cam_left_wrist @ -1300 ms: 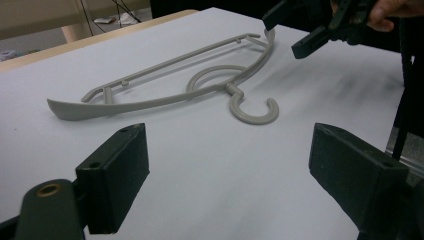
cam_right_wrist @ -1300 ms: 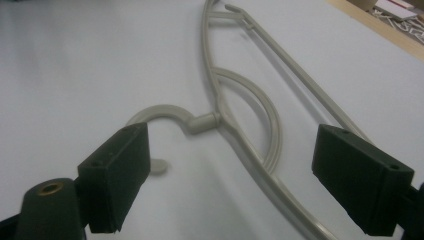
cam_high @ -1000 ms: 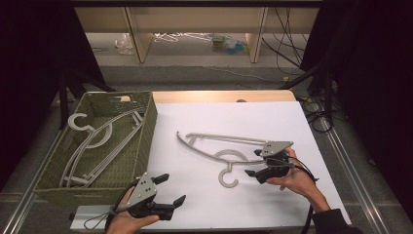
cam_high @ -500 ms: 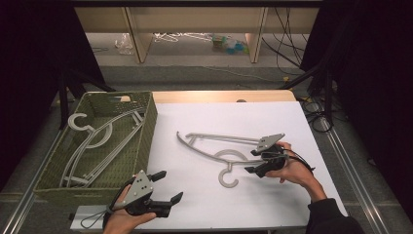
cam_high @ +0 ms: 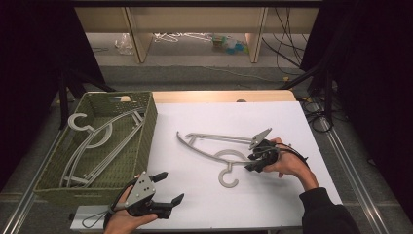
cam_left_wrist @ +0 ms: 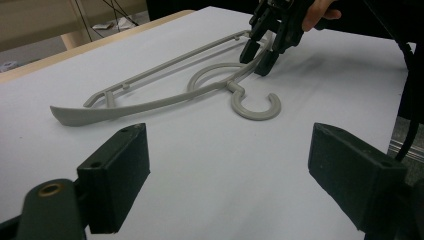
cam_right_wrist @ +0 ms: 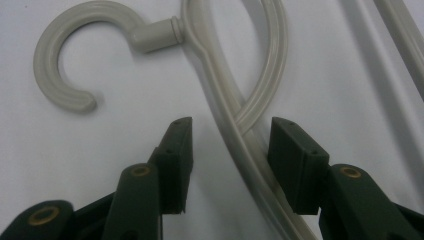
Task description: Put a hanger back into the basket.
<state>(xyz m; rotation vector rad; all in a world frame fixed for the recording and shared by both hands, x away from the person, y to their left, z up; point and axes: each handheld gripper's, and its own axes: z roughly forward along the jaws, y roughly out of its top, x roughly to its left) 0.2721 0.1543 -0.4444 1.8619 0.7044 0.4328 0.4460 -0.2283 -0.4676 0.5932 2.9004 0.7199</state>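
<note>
A grey plastic hanger (cam_high: 220, 139) lies flat on the white table top (cam_high: 292, 122), its hook toward the front edge. My right gripper (cam_high: 249, 162) is down at the hanger's right arm, just right of the hook. In the right gripper view its jaws (cam_right_wrist: 230, 130) stand open on either side of that arm of the hanger (cam_right_wrist: 155, 35), not closed on it. My left gripper (cam_high: 165, 191) is held near the front edge, open and empty. Its own view looks across at the hanger (cam_left_wrist: 80, 116) between wide-apart jaws (cam_left_wrist: 225, 145), with the right gripper (cam_left_wrist: 257, 57) beyond.
A green woven basket (cam_high: 148, 131) stands at the table's left and holds more grey hangers (cam_high: 97, 141). A black cable (cam_high: 311, 112) trails off the right edge. Beyond the table's far edge are a floor and a low shelf frame.
My right gripper has moved left and down onto the hanger's arm beside the hook, jaws now straddling it. My left gripper has shifted slightly right, still open.
</note>
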